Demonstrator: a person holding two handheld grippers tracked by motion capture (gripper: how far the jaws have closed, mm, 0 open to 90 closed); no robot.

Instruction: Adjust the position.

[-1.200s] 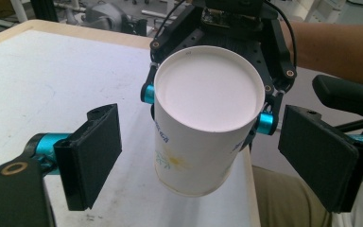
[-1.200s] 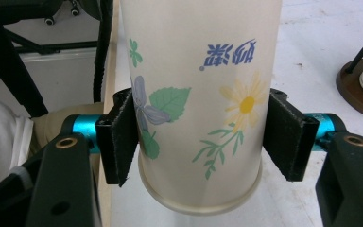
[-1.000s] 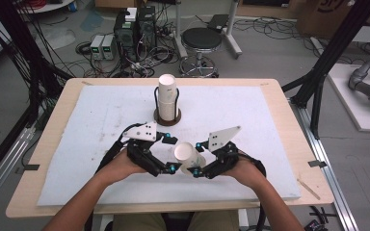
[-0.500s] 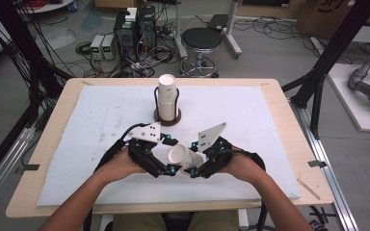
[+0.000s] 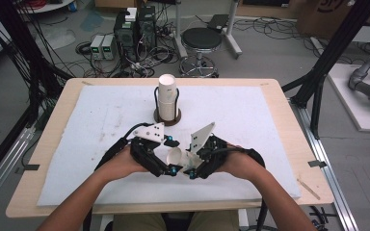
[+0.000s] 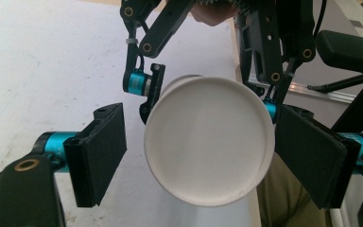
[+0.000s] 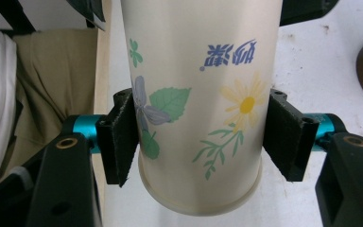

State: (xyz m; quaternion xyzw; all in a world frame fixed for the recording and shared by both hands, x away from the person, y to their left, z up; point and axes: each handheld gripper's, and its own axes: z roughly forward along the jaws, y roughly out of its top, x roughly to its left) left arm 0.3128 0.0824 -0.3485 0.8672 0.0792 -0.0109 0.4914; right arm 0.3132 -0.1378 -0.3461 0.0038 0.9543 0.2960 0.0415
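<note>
A paper cup (image 5: 176, 156) printed with flowers and leaves is held on its side just above the white mat. My right gripper (image 5: 191, 161) is shut on its wall, both pads (image 7: 118, 142) pressed against the print in the right gripper view. My left gripper (image 5: 172, 156) faces it from the left. In the left gripper view the cup's white bottom (image 6: 208, 142) sits between my jaws, which have just been closing. One left pad (image 6: 99, 151) stands clear of the cup. The other lies right at its edge.
A stack of white cups (image 5: 167, 94) stands in a wire holder on a brown round base (image 5: 167, 118) at the back middle of the white mat (image 5: 270, 125). The table's front edge and the person's lap lie just behind both hands.
The right gripper has brought the cup slightly left and tipped it toward the left gripper. The left jaws have narrowed around the cup's base. The left hand stayed put.
</note>
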